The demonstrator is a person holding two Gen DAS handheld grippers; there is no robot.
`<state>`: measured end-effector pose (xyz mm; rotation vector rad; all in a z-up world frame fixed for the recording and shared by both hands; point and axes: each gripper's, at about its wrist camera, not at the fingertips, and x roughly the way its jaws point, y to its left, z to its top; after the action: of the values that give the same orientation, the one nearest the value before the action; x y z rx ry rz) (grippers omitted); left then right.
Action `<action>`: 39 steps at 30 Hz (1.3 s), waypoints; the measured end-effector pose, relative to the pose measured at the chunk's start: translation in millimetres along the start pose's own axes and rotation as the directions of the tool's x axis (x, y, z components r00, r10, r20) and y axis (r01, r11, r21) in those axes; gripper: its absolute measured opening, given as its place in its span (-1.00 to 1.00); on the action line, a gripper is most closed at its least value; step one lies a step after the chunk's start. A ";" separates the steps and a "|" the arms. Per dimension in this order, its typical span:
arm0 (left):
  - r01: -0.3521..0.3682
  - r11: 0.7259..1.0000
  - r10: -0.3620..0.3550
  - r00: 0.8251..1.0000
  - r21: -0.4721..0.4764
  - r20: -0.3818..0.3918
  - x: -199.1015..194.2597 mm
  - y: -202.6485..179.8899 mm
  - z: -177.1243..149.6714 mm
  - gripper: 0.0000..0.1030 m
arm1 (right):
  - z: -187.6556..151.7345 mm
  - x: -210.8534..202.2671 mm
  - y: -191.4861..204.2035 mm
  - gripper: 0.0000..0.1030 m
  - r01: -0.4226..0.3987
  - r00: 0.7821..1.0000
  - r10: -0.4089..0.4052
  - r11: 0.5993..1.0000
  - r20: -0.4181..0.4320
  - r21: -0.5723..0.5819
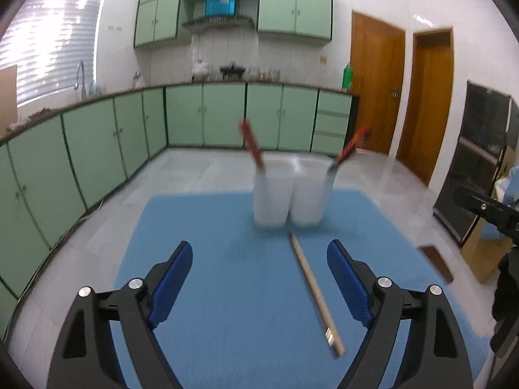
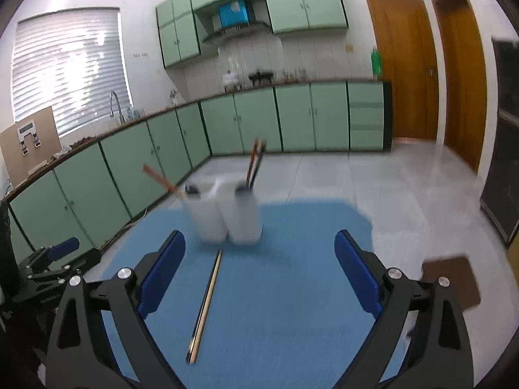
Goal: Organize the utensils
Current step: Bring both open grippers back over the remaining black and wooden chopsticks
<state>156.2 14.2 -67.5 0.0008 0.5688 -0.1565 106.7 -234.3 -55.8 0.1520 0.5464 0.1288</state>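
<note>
Two white cups stand side by side at the far end of the blue mat [image 1: 201, 233]. The left cup [image 1: 271, 194] holds a red-handled utensil [image 1: 251, 142], and the right cup [image 1: 309, 194] holds red and black-handled utensils [image 1: 352, 144]. A pale wooden chopstick [image 1: 316, 295] lies flat on the mat in front of the cups. My left gripper [image 1: 259, 249] is open and empty above the mat, with the chopstick below its right finger. My right gripper [image 2: 259, 238] is open and empty too; the chopstick [image 2: 206, 301] lies near its left finger, short of the cups [image 2: 227, 220].
A brown flat piece [image 2: 451, 282] lies off the mat's right edge. Green cabinets [image 1: 97, 149] line the left and far walls, and wooden doors [image 1: 376, 81] stand at the right. The left gripper [image 2: 55, 259] shows at the right wrist view's left edge.
</note>
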 end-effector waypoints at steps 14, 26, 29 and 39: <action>-0.060 0.998 0.064 0.982 0.028 -0.178 29.0 5.1 -78.1 0.62 | -101.1 34.6 38.1 0.76 -0.003 0.979 -0.002 1.000 -0.206 -0.025; -0.080 0.996 0.084 0.972 0.026 -0.221 28.2 13.6 -90.7 0.62 | -129.1 62.5 68.0 0.66 -0.014 0.934 -0.019 0.996 -0.356 -0.091; -0.078 0.997 0.082 0.971 0.024 -0.224 28.3 14.8 -89.6 0.63 | -129.4 67.4 64.5 0.65 -0.003 0.928 -0.031 0.996 -0.370 -0.091; -0.066 0.998 0.068 0.971 0.017 -0.230 32.2 14.6 -88.9 0.64 | -129.2 78.9 68.5 0.64 0.018 0.919 -0.070 0.991 -0.387 -0.136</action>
<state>137.4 27.8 -160.3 0.0481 0.7993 -0.0936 100.1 -140.2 -192.5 -0.0157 0.9390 0.1516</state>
